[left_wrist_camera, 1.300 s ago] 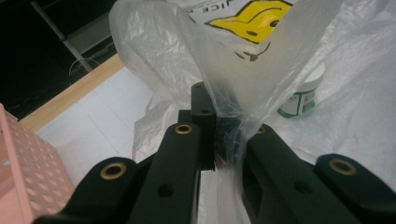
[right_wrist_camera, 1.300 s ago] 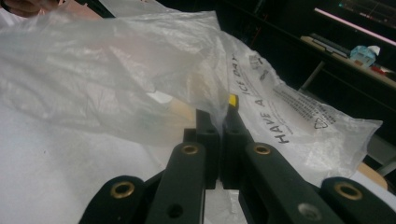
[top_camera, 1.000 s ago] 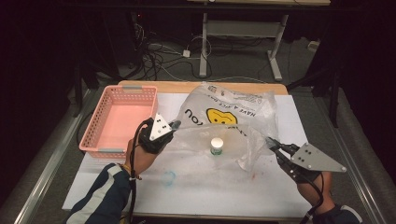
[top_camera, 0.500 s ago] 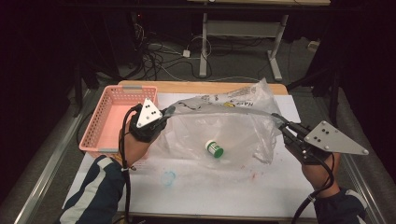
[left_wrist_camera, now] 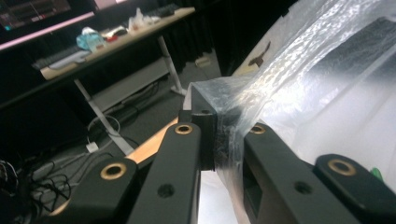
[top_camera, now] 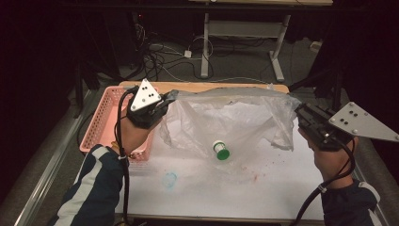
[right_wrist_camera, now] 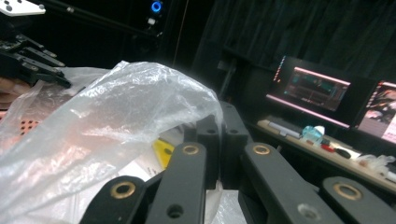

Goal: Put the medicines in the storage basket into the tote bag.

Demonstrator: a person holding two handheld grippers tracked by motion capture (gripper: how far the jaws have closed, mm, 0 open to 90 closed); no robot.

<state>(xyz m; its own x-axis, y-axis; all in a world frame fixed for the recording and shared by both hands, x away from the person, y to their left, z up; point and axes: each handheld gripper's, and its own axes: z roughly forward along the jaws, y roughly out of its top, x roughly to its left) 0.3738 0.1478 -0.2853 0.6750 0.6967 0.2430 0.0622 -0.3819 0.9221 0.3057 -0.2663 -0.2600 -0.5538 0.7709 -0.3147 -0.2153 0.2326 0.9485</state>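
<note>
Holding the plastic bag [top_camera: 226, 113] tight in left gripper [top_camera: 162, 101] and right gripper [top_camera: 301, 113], both pinched shut on it; shake gently so the small bottle [top_camera: 220, 150] drops out.

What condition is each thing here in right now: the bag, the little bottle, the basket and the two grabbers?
Clear plastic bag: lifted, stretched between both grippers.
Small white bottle with green cap: lying on its side under the bag.
Pink basket: upright on the table; contents unclear.
Left gripper: shut on the bag's edge.
Right gripper: shut on the bag's other edge.
</note>
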